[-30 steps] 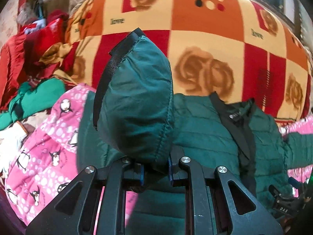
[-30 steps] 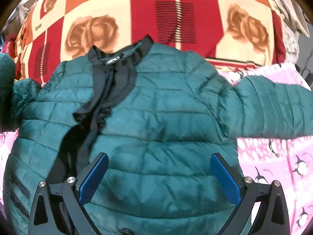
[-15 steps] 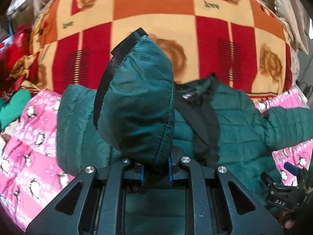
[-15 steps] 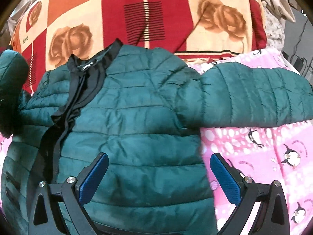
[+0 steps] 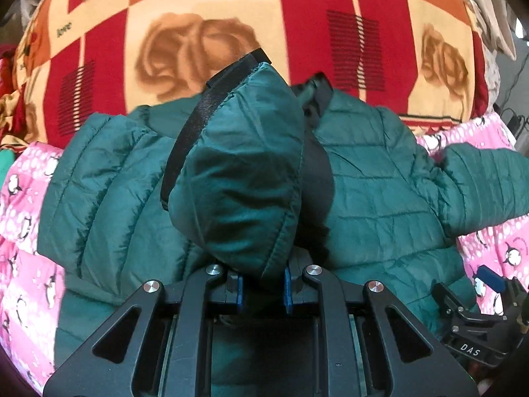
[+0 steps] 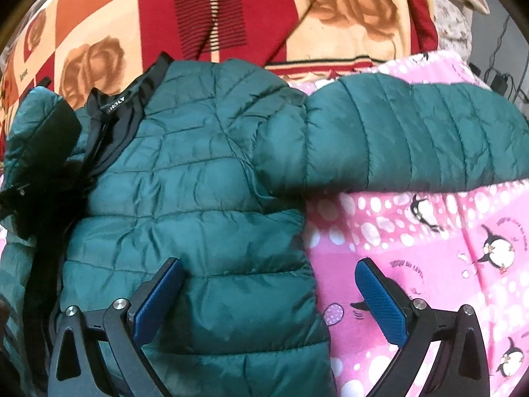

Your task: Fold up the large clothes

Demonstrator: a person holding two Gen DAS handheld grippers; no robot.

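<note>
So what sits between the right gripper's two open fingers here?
In the right wrist view, the right gripper straddles the side edge of the green jacket, with pink penguin blanket beside it; the pads touch neither.

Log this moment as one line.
left hand-held gripper: shut on sleeve cuff | right hand-held gripper: open above green jacket | other sleeve: unfolded

A green quilted jacket [image 6: 198,178] lies front-up, one sleeve [image 6: 413,132] stretched sideways, the other sleeve's cuff [image 5: 241,178] lifted.
</note>
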